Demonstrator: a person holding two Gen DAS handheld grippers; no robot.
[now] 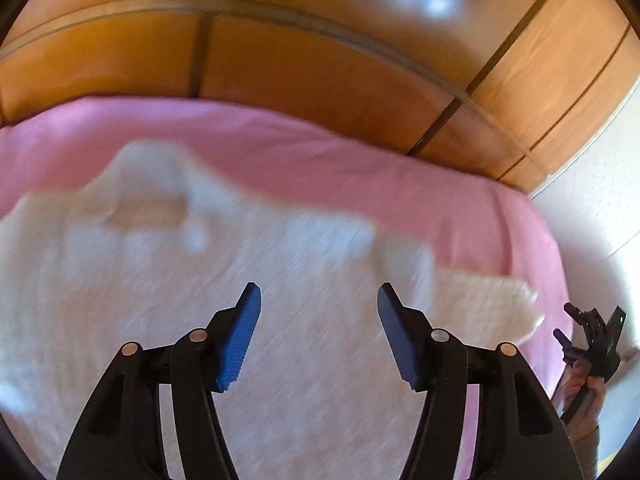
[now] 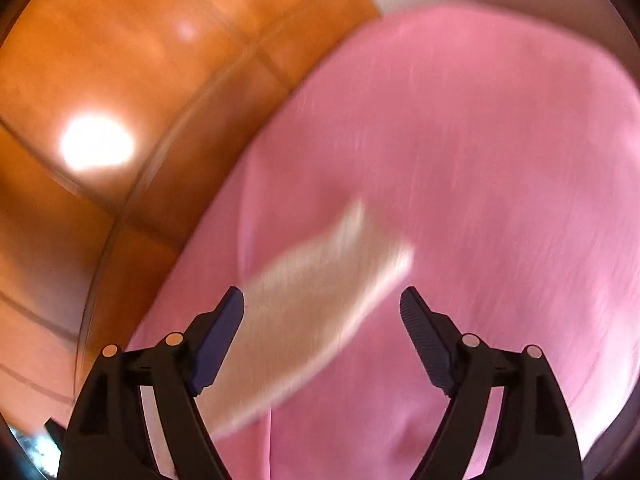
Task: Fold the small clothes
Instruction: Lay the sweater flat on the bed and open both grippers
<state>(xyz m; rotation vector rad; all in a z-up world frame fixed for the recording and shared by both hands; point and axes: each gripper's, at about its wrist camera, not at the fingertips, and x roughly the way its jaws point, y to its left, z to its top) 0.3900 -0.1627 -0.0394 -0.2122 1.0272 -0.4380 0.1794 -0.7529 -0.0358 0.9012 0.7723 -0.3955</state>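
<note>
A small white knit garment (image 1: 180,264) lies spread on a pink bedsheet (image 1: 360,168), blurred by motion. One sleeve (image 1: 488,300) sticks out to the right. My left gripper (image 1: 319,332) is open and empty, above the garment's body. My right gripper (image 2: 322,336) is open and empty, above the end of the white sleeve (image 2: 316,300) on the pink sheet (image 2: 480,160). The right gripper also shows in the left wrist view (image 1: 588,340), held in a hand past the bed's right edge.
Orange-brown wooden wardrobe doors (image 1: 280,60) stand behind the bed and show in the right wrist view (image 2: 100,80). A white wall (image 1: 592,220) is at the right. The bed's right edge (image 1: 560,280) drops off near the sleeve.
</note>
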